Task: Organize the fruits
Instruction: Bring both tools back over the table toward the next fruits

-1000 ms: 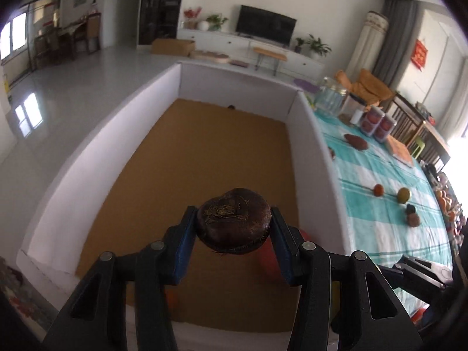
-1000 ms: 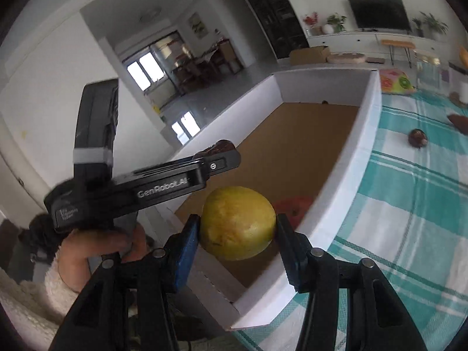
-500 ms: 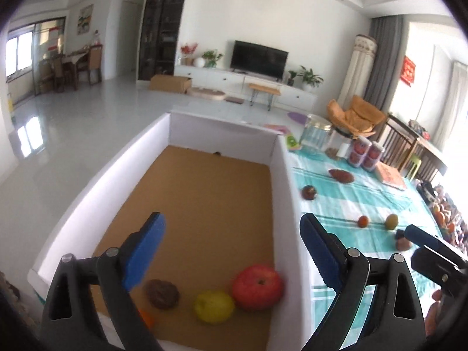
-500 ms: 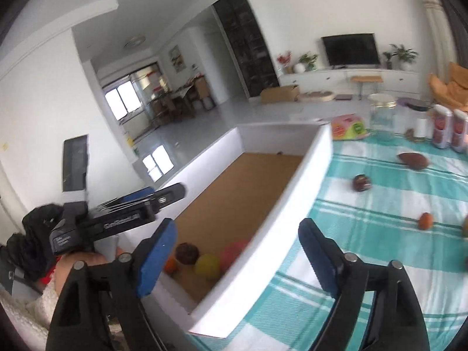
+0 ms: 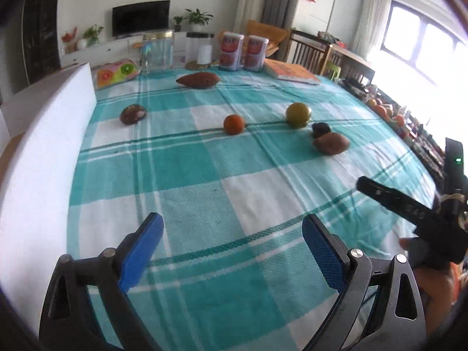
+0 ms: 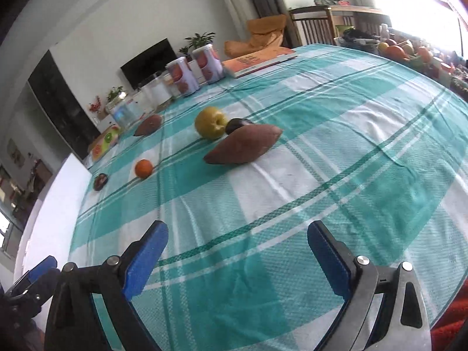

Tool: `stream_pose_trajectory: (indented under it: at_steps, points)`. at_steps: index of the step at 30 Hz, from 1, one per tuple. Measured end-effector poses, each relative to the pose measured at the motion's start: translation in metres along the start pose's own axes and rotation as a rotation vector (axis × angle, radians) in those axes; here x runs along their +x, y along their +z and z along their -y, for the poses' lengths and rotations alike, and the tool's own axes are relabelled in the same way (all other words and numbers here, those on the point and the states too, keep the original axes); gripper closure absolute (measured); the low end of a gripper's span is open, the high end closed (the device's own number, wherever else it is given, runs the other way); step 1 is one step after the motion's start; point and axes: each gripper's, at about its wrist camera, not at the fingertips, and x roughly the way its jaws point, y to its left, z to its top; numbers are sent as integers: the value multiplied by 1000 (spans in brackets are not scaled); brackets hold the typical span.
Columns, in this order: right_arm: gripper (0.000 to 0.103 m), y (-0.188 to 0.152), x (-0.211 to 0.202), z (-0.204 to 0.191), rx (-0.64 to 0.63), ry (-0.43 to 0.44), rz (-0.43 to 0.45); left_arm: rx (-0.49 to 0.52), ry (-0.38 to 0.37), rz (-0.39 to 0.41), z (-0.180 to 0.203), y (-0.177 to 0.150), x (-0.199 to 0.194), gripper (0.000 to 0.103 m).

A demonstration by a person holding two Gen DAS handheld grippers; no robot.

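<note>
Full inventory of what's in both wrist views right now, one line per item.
tablecloth: 1, teal and white check, covers the table
box wall: 1, white, left edge of the table
sweet potatoes: 2, reddish brown; one near the green fruit, one far, by the jars
green fruit: 1, yellow-green, mid table
orange fruit: 1, orange, left of the green fruit
dark fruit: 1, brown, close to the box wall
small dark fruit: 1, blackish, touching the near sweet potato
cans: 2, red and white, far edge
jars: 2, clear, far edge
book: 1, orange, far right
left gripper: blue fingers, jaws opening, nothing between
right gripper: blue fingers, jaws opening, nothing between
</note>
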Motion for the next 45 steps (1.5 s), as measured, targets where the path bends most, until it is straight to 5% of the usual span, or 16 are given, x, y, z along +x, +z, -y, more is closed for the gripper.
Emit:
stream_pose_trajectory:
  at_steps: [6, 14, 23, 45]
  points:
    - [7, -7, 14, -9, -10, -68, -24, 10, 92, -29, -6, -10, 28, 6]
    - [3, -9, 24, -16, -55, -107, -44, -47, 81, -69, -14, -13, 42, 6]
    - [0, -10, 26, -17, -62, -105, -50, 11, 142, -99, -2, -13, 48, 4]
    - [0, -12, 29, -24, -106, -155, -68, -15, 103, -110, -5, -5, 50, 3]
